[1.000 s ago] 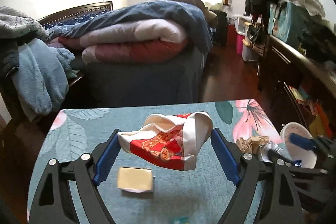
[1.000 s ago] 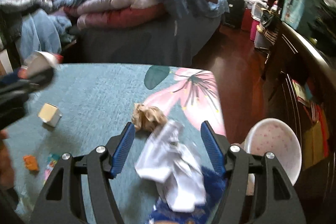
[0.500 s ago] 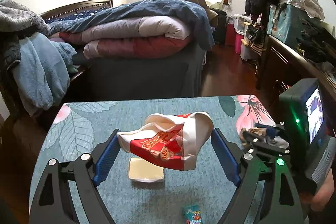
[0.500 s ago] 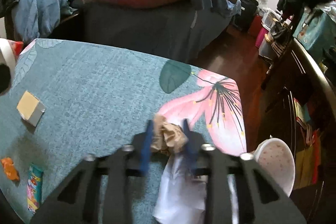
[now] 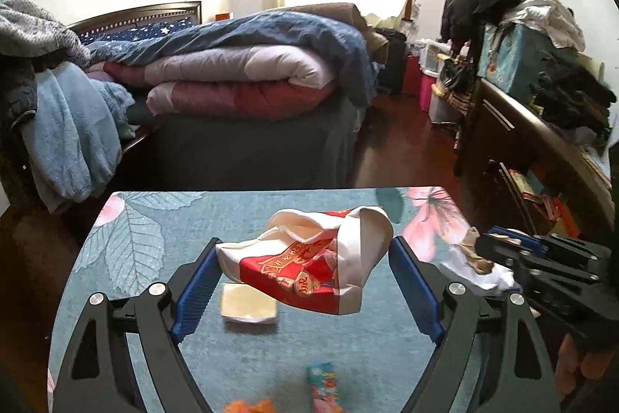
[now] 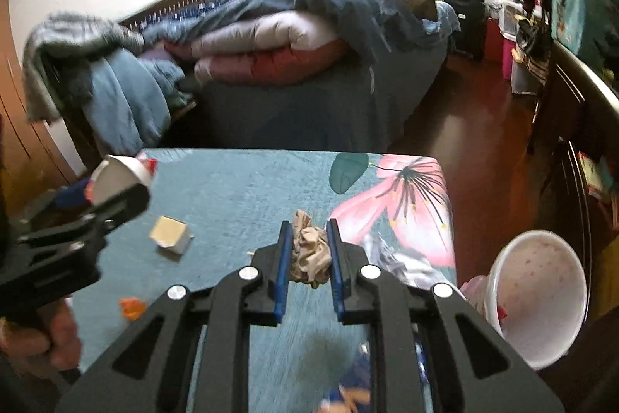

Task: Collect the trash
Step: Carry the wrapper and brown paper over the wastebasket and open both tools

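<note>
Over the teal floral tablecloth (image 6: 240, 188), the right gripper (image 6: 308, 239) pinches a crumpled brown paper wad (image 6: 309, 250); the left gripper (image 5: 305, 258), jaws wide, carries a red-and-white wrapper (image 5: 309, 258). Left to collect: small box (image 6: 170, 235), orange scrap (image 6: 131, 306), candy wrapper (image 5: 323, 386). White bin (image 6: 541, 297) waits beside the table.
</note>
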